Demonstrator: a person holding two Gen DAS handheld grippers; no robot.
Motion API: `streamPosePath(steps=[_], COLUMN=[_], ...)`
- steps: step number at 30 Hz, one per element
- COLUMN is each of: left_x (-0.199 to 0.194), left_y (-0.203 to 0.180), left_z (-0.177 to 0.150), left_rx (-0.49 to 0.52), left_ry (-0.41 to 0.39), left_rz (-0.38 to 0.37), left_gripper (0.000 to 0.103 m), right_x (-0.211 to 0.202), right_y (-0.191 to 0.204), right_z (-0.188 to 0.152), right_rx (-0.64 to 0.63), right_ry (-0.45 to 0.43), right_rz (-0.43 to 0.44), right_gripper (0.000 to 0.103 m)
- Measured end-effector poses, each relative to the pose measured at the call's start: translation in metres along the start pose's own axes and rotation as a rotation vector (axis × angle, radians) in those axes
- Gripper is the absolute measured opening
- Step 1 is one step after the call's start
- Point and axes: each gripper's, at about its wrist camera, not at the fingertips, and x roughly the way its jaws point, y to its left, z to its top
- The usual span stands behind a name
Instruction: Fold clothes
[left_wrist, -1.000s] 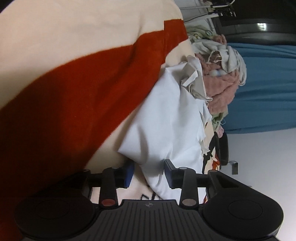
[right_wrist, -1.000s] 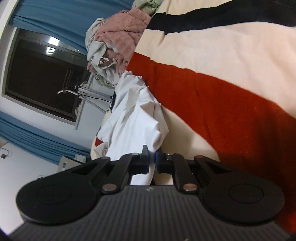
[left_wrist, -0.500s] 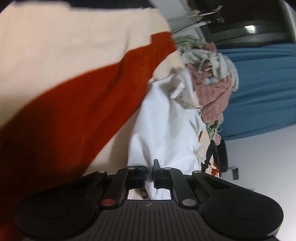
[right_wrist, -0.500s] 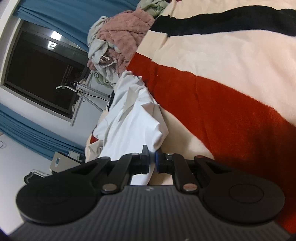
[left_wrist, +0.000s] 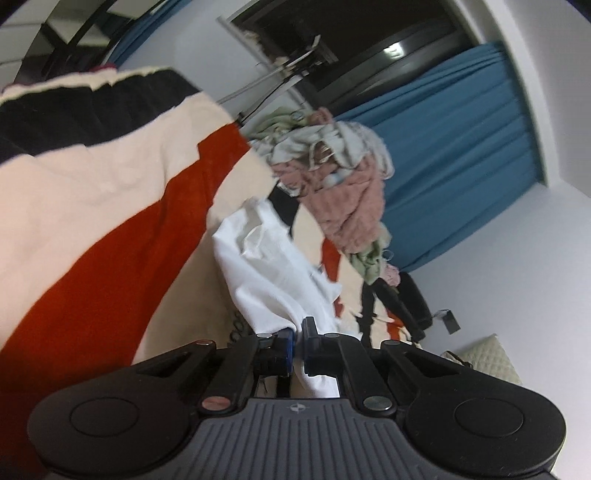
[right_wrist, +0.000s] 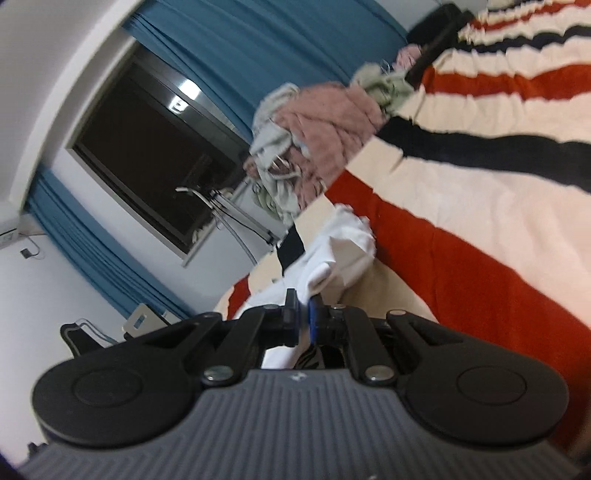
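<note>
White shirt (left_wrist: 273, 273), bunched ahead of both tongs on striped blanket (left_wrist: 110, 206): left gripper (left_wrist: 298, 334) and right gripper (right_wrist: 303, 314) each clenched on an edge, lift-to-spread step in hand; next likely calls for drawing the edges apart, then laying flat.

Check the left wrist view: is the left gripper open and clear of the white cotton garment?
No, the left gripper is shut on a bunched edge of the white cotton garment.
</note>
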Motion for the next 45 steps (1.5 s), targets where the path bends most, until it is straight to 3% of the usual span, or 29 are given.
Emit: streamPosePath(steps=[6,9,13,17,21,25,28,35,40,41,42,43,44,45], left_x=[-0.067,-0.080,-0.070,-0.024,0.052,0.127,0.166,0.209,0.229,0.230,0.230,0.230,0.230,0.229], left_y=[-0.006,-0.010,-0.030,-0.056,-0.076,-0.066,-0.048,-0.029,-0.023,-0.023,-0.023,-0.024,-0.026,-0.031], left_z=[-0.032,-0.038,-0.025,0.012,0.055,0.077,0.081,0.081,0.083,0.083,0.081,0.080,0.078,0.075], left_rx=[0.001,-0.005,0.047,0.073,0.114,0.137,0.166,0.233,0.263,0.274,0.291,0.308,0.328,0.362], left_ry=[-0.018,-0.034,-0.096,-0.108,-0.078,-0.039,-0.029,-0.041,-0.010,0.000,0.011,0.021,0.030,0.033], left_rz=[-0.057,-0.064,-0.059,-0.041,0.046,0.141,0.170,0.144,0.172,0.179,0.178,0.177,0.178,0.181], left_gripper=[0.005,0.005,0.005,0.005,0.005,0.005,0.005,0.005,0.006,0.007,0.015,0.030,0.044,0.072], right_x=[-0.071,-0.092,-0.086,-0.043,0.033,0.118,0.167,0.213,0.234,0.236,0.238,0.240,0.238,0.237], right_y=[-0.001,0.004,0.016,0.027,0.038,0.030,0.007,-0.031,-0.047,-0.050,-0.052,-0.053,-0.050,-0.047], right_z=[-0.016,-0.019,-0.008,0.026,0.069,0.092,0.091,0.081,0.084,0.083,0.082,0.081,0.078,0.075], right_rx=[0.012,-0.012,-0.048,-0.005,0.032,0.012,-0.020,-0.010,0.050,0.072,0.093,0.107,0.109,0.108], right_ry=[-0.058,-0.091,-0.113,-0.107,-0.051,0.037,0.088,0.126,0.175,0.195,0.215,0.241,0.255,0.268], right_rz=[0.015,0.016,0.037,0.036,-0.008,-0.072,-0.114,-0.072,-0.056,-0.045,-0.033,-0.007,0.017,0.040], right_gripper=[0.008,0.008,0.008,0.009,0.009,0.009,0.009,0.010,0.012,0.016,0.032,0.050,0.087,0.092])
